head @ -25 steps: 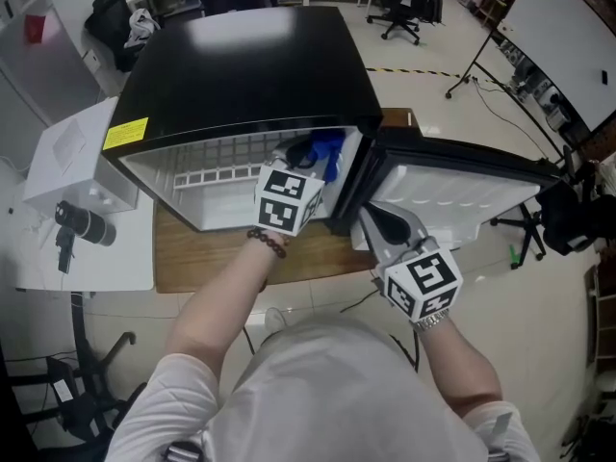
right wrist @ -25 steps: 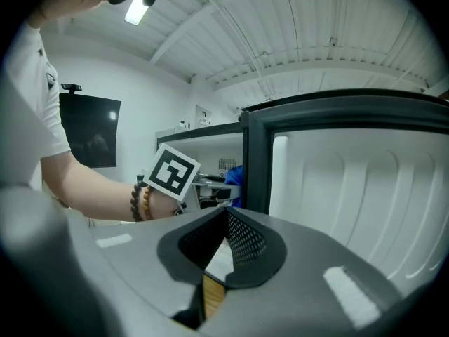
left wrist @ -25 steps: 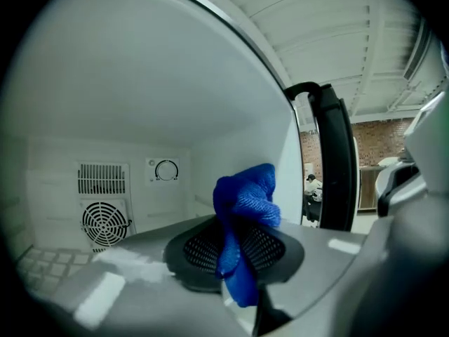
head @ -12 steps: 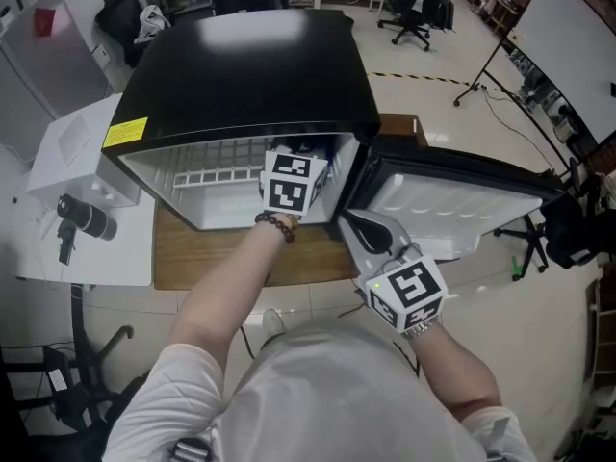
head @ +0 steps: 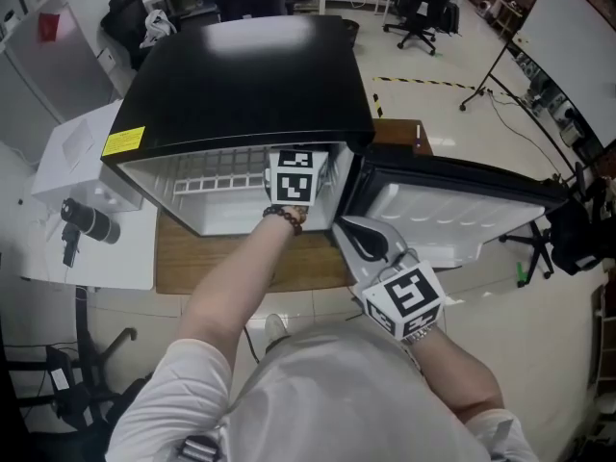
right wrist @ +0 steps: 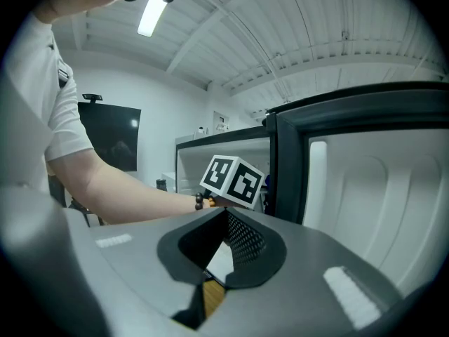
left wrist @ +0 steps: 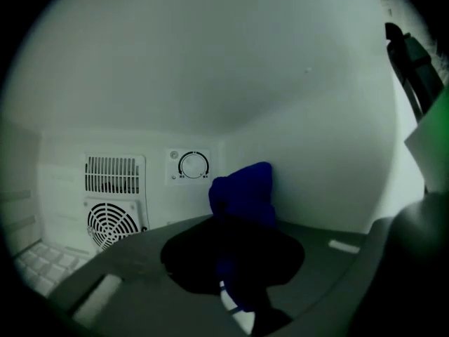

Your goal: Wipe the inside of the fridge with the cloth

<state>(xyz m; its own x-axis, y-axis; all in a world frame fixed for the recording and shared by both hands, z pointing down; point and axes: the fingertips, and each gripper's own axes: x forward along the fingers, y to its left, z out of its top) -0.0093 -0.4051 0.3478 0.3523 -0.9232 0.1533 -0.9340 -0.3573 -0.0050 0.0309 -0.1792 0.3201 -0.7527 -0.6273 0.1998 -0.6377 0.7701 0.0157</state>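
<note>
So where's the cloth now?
Inside the fridge, in the left gripper view: the blue cloth is pinched in the left tongs, which just closed further, right of the dial.

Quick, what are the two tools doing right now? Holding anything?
Left tool: shut on the blue cloth, jaws just squeezed tighter.
Right tool: shut, holding nothing.

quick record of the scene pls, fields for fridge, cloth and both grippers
fridge: black mini fridge, door open
cloth: blue cloth, inside the fridge, right of the dial in the left gripper view
left gripper: inside the fridge, shut on the blue cloth, jaws have just closed further
right gripper: outside by the door, shut, empty
</note>
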